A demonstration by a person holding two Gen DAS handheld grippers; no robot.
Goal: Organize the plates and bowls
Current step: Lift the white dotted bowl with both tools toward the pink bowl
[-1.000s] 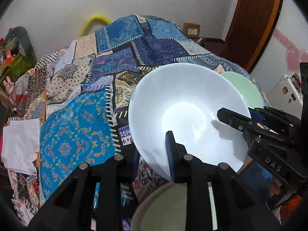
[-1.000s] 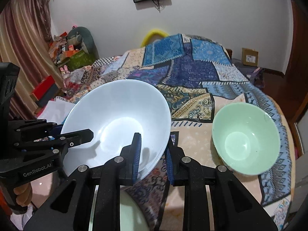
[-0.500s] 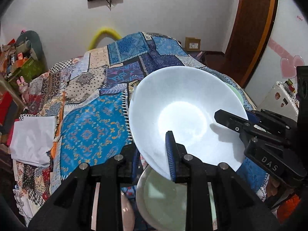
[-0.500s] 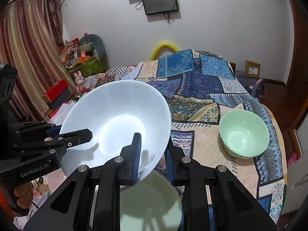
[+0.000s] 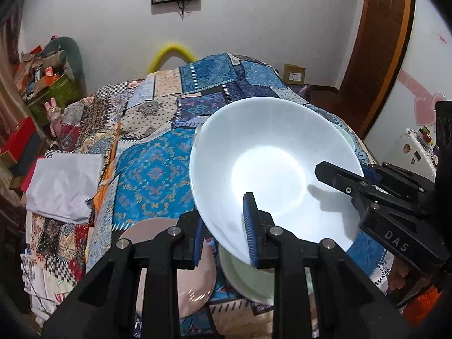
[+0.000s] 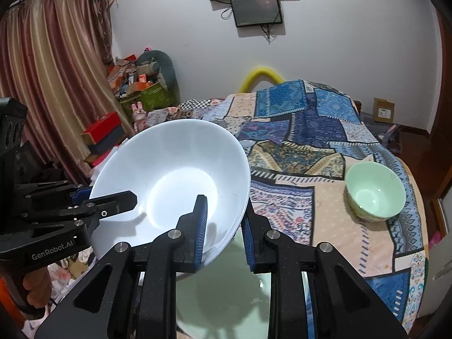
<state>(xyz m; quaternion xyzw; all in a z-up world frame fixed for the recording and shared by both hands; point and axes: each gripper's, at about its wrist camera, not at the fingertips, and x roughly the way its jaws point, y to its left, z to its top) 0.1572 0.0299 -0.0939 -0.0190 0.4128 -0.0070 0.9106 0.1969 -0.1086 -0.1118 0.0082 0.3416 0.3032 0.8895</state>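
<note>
Gripping from both sides, the two grippers carry a large white bowl [image 5: 271, 169] in mid-air above the patchwork quilt [image 5: 152, 175]. The left gripper [image 5: 226, 234] is clamped on the near rim, one blue pad inside the bowl and one under it. The right gripper [image 6: 223, 226] pinches the opposite rim the same way, its left finger [image 6: 199, 226] lying against the inner wall. The bowl tilts, its mouth turned toward the cameras. Directly below it sits a pale green plate [image 6: 226, 296], and just beside that a pink plate [image 5: 195, 271] rests on the quilt. Off to the right, well apart, a small green bowl [image 6: 375, 195] stands upright on the bedding. A white folded cloth [image 5: 65, 186], possibly paper, lies at the quilt's left edge.
</note>
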